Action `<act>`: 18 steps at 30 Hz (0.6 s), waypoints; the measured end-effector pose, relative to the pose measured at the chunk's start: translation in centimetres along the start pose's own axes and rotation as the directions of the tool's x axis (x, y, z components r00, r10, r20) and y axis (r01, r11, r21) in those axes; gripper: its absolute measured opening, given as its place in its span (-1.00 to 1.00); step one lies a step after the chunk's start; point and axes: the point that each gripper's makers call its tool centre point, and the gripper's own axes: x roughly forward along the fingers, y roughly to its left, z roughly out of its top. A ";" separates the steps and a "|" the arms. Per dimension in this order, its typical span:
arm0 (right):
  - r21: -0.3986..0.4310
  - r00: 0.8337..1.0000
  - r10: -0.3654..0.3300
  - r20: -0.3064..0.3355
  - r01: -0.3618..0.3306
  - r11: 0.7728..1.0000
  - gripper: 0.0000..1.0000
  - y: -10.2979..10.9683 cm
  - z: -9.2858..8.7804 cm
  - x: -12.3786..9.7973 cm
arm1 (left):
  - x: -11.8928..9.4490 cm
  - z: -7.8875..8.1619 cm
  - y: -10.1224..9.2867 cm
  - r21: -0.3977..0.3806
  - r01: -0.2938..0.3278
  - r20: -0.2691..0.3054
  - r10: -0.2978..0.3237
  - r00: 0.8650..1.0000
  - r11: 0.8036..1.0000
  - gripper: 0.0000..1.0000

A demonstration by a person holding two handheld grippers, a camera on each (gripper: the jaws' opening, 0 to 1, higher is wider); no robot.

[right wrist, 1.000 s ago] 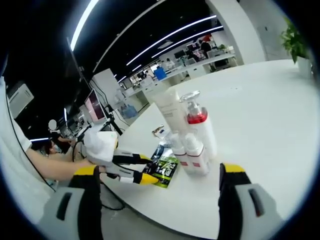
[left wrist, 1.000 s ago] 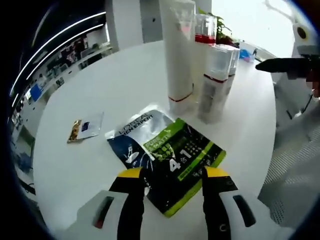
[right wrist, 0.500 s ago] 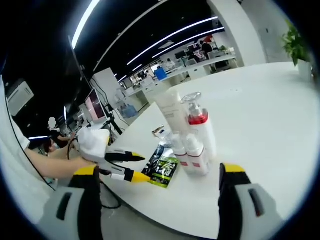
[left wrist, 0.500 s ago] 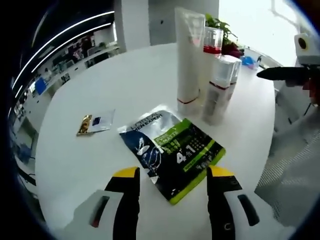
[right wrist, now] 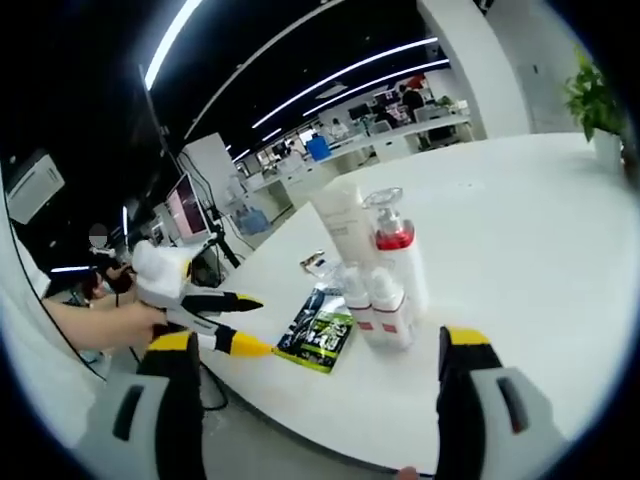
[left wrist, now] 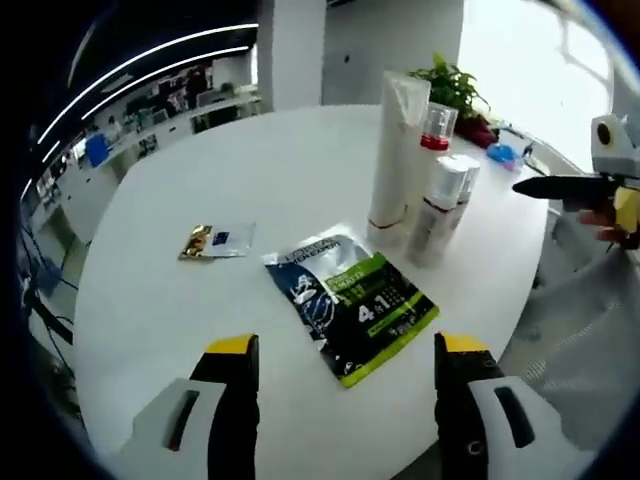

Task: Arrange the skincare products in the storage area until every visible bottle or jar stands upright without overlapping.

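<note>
Left gripper (left wrist: pixel 345 350) jaws released, flat green-and-blue foil sachet (left wrist: pixel 350 303) on white round tabletop (left wrist: pixel 200 180) just ahead, upright white tube (left wrist: pixel 393 150) beyond, right gripper (right wrist: pixel 317 350) jaws released, empty

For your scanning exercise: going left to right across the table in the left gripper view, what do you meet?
Small sachet → green pouch → white tube → right claw

My left gripper (left wrist: pixel 341 352) has its jaws wide apart – nothing between them. My right gripper (right wrist: pixel 314 350) is wide apart too, and holds nothing. My hand (right wrist: pixel 105 325) grips the left one.
</note>
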 end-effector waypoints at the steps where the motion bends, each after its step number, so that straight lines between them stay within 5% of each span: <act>1: -0.001 1.000 -0.002 0.001 0.002 1.000 0.99 0.1 0.0 -0.1 | -0.3 -0.1 0.1 -0.012 0.000 0.005 0.000 1.000 1.000 0.42; 18: -0.038 1.000 -0.021 0.017 0.022 0.999 0.99 1.0 -0.3 -0.1 | -4.9 -0.5 0.9 -0.123 -0.019 0.089 0.030 0.996 0.992 0.76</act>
